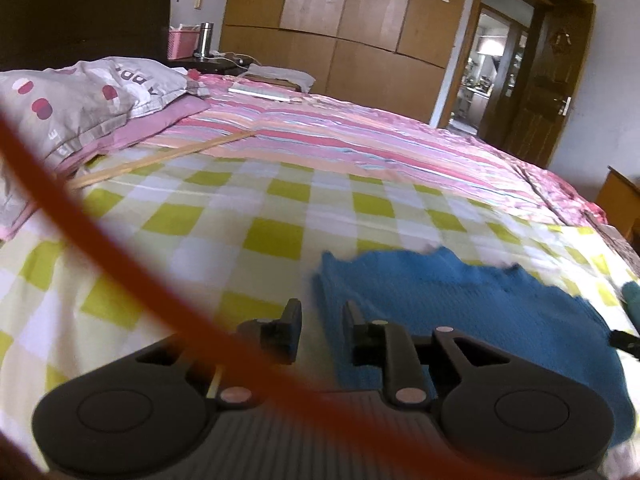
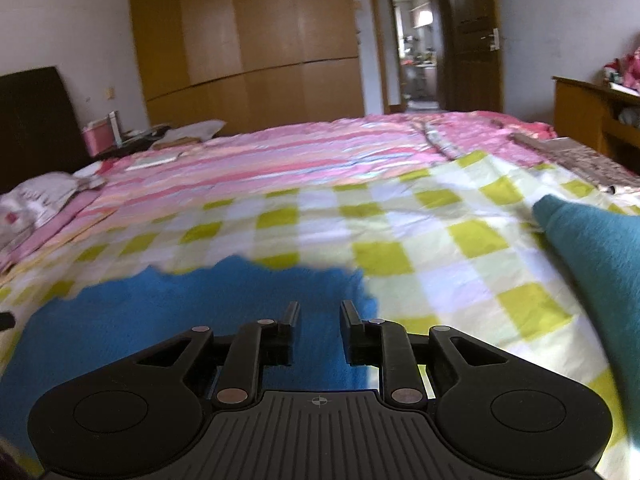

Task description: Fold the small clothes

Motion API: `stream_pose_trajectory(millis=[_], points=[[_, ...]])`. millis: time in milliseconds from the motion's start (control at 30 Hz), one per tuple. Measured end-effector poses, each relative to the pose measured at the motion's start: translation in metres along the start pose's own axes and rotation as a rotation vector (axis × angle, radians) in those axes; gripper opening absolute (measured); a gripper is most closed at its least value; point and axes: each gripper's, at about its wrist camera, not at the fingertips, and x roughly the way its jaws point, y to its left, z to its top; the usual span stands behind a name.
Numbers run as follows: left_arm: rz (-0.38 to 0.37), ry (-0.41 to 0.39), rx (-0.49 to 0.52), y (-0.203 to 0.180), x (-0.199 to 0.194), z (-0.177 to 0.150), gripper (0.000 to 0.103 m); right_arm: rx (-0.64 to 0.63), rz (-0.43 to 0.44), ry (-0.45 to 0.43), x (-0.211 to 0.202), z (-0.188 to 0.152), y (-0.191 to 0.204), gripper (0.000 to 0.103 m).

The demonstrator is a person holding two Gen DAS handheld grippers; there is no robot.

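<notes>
A small blue knitted garment [image 1: 460, 312] lies flat on the green-and-white checked sheet [image 1: 240, 216]. It also shows in the right wrist view [image 2: 180, 312]. My left gripper [image 1: 321, 316] is open and empty, its fingertips astride the garment's left edge, just above it. My right gripper [image 2: 319, 314] is open and empty over the garment's right part, near its right edge. A second teal cloth piece [image 2: 600, 248] lies at the right in the right wrist view.
A blurred orange cord [image 1: 100, 248] crosses the left wrist view. A grey spotted pillow [image 1: 72, 96] lies at the far left. A pink striped quilt [image 2: 280, 160] covers the far half of the bed. A wooden wardrobe [image 2: 248, 32] and a desk [image 2: 592, 116] stand beyond.
</notes>
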Motion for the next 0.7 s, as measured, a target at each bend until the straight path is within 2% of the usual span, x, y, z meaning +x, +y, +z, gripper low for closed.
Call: stream_pose_trajectory(millis=[167,333,600,700], points=[[-0.032,0.041,0.045,-0.015,-0.006,-0.019,0.028,0.009,-0.011,0.061,0.005,-0.016,-0.003,0.021],[-0.007,0.131,0.05,-0.013,0.006,-0.039,0.031,0.034,-0.014,0.082,0.007,-0.02,-0.012,0.021],[-0.01,0.124,0.027,-0.01,-0.004,-0.044,0.031,0.063,-0.02,0.064,-0.008,-0.016,-0.016,0.021],[-0.011,0.131,0.023,-0.008,-0.006,-0.046,0.031,0.047,-0.032,0.098,-0.002,-0.021,-0.018,0.021]])
